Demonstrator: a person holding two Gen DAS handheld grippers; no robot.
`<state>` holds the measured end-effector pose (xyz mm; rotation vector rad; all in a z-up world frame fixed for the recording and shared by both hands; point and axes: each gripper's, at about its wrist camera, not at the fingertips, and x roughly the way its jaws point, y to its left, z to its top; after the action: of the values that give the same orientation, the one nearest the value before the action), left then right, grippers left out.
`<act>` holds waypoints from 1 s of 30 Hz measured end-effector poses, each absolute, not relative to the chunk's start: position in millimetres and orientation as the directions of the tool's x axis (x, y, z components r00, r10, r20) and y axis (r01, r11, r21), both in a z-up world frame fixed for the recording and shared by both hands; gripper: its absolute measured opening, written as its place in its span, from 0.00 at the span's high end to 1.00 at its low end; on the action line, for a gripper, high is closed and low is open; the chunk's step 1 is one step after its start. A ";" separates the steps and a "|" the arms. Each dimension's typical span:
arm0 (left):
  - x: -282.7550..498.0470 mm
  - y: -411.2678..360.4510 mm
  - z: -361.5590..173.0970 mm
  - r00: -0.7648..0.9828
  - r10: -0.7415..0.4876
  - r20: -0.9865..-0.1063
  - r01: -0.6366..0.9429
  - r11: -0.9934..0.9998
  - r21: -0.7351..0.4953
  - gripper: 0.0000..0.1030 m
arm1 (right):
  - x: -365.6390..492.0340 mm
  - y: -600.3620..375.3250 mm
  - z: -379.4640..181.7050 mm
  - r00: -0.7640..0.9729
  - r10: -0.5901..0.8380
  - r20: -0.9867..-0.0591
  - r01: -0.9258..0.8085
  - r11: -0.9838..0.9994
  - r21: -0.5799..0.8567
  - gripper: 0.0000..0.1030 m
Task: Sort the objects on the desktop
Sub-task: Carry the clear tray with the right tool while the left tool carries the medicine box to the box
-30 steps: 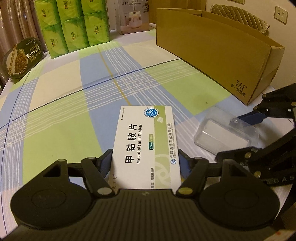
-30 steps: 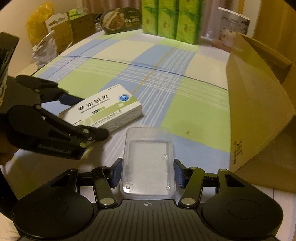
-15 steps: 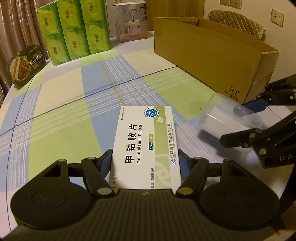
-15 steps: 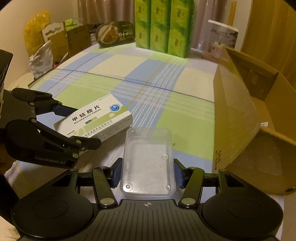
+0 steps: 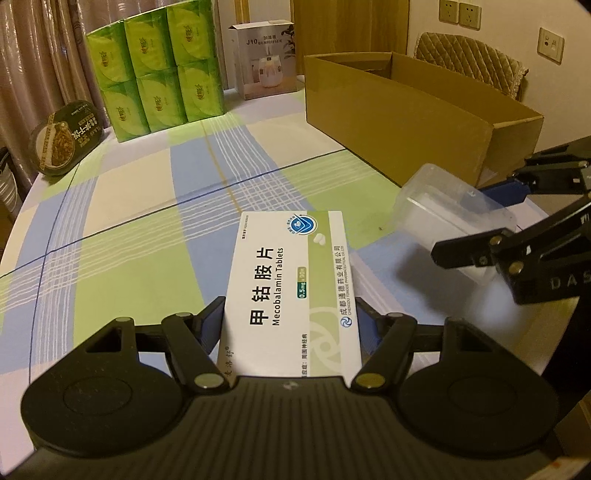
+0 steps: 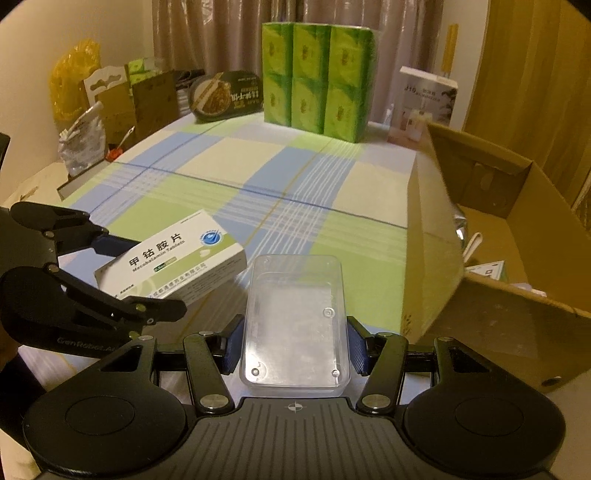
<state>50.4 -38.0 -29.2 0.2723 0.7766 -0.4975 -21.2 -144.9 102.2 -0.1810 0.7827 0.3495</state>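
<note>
Cardboard box [image 6: 517, 266] waits at the right of the frame. Your left gripper [image 5: 291, 325] pinches the medicine box [image 5: 291, 291]; your right gripper [image 6: 295, 347] pinches the clear tray [image 6: 295, 317]. Lift both over its wall, keeping them level.

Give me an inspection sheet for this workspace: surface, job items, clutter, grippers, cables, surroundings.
Surface: table under a checked tablecloth.
Job's things: Mecobalamin tablet box, clear plastic box, open cardboard box holding a few items.
Clutter: green tissue packs, humidifier box, noodle bowl, bags and packets at the table's far left in the right wrist view.
Grippers: left hand-held gripper clamps the tablet box; right hand-held gripper clamps the clear plastic box.
Cables: nothing seen.
Surroundings: curtain, wall sockets, padded chair back.
</note>
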 end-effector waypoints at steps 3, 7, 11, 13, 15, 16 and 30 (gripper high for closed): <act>45.0 -39.0 -25.2 0.609 -0.325 -0.723 0.520 0.852 0.054 0.35 | -25.5 -148.4 107.9 0.664 0.242 -0.707 -0.368 0.929 -0.028 0.49; 40.1 -42.3 -19.5 0.612 -0.333 -0.718 0.520 0.853 0.048 0.35 | -29.7 -152.6 115.1 0.680 0.239 -0.694 -0.356 0.934 -0.028 0.49; 36.1 -48.3 -14.0 0.613 -0.342 -0.712 0.526 0.849 0.046 0.35 | -33.3 -156.9 123.2 0.696 0.240 -0.677 -0.345 0.938 -0.022 0.49; 35.3 -51.1 -11.0 0.613 -0.349 -0.709 0.526 0.849 0.038 0.35 | -35.0 -158.8 128.3 0.704 0.242 -0.668 -0.341 0.940 -0.017 0.49; 35.4 -53.3 -7.1 0.613 -0.358 -0.704 0.525 0.850 0.025 0.35 | -35.9 -161.0 134.4 0.714 0.245 -0.656 -0.336 0.942 -0.013 0.49; 35.6 -54.5 -4.8 0.614 -0.363 -0.701 0.524 0.851 0.018 0.35 | -36.1 -162.4 138.1 0.721 0.246 -0.648 -0.333 0.943 -0.012 0.49; 57.2 -105.8 42.5 0.621 -0.441 -0.647 0.547 0.836 -0.044 0.35 | -14.9 -225.1 185.3 0.812 0.178 -0.556 -0.220 0.975 -0.010 0.49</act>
<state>57.2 -105.8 42.5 0.1632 0.6976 -0.5707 -14.9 -225.1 185.3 -0.0751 0.5856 0.2128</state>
